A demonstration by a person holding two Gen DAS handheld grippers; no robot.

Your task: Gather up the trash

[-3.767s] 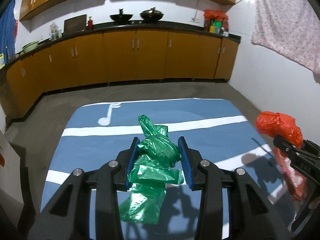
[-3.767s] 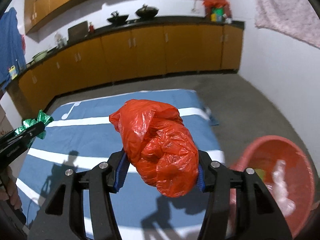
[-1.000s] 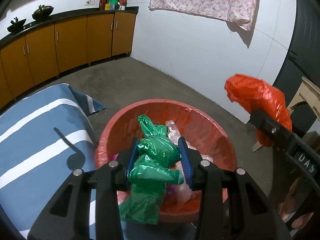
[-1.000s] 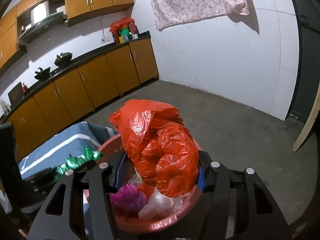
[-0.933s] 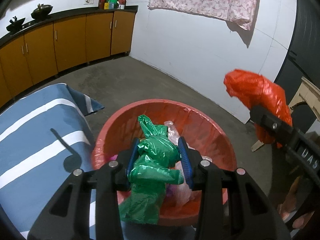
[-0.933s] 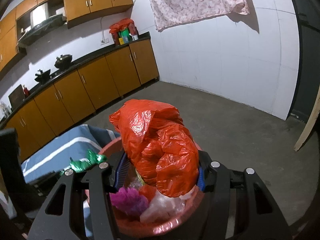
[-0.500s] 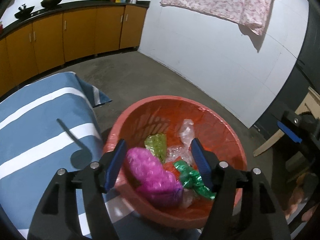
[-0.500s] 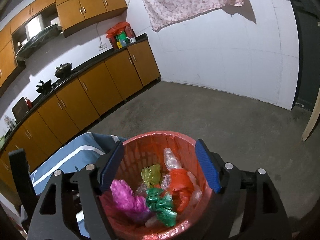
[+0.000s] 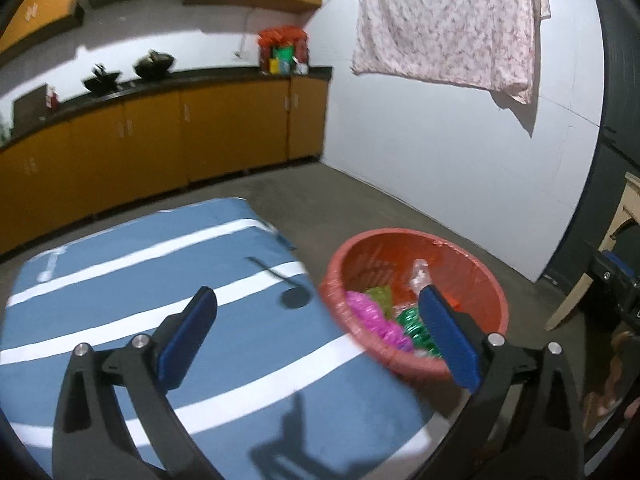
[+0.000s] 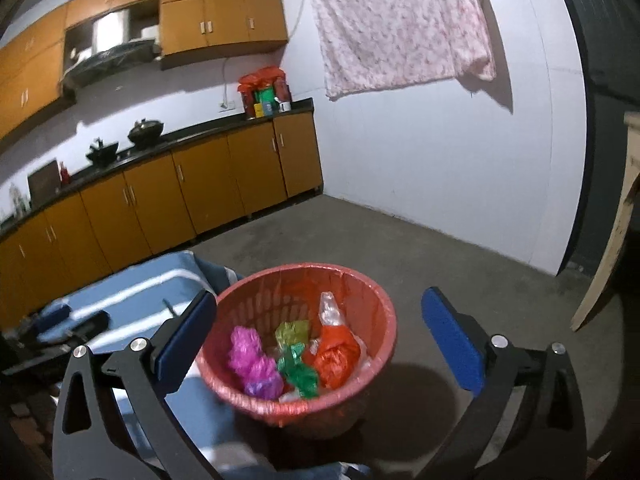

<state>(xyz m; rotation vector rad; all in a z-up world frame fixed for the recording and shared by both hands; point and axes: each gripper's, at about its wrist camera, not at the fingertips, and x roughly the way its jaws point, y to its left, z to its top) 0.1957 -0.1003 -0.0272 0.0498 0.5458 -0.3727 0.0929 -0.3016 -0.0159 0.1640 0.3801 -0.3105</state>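
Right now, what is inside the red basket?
Inside the red basket lie a crumpled orange bag, a green bag, a pink bag, a yellow-green wrapper and clear plastic. Anything beneath this pile is covered.

Round red plastic basket (image 10: 372, 292), slotted wall, dull sheen. Inside: crinkled glossy red plastic bag (image 10: 336, 356), shiny green foil-like bag (image 10: 300, 372), frilly magenta plastic wad (image 10: 252, 364), clear film scrap (image 10: 329, 309). Blue-and-white striped cloth (image 9: 120, 280), matt, smooth. Grey concrete floor (image 10: 420, 256), rough. Orange cabinet doors (image 10: 200, 196), satin. Pink floral cloth (image 10: 396, 20), soft, matt.
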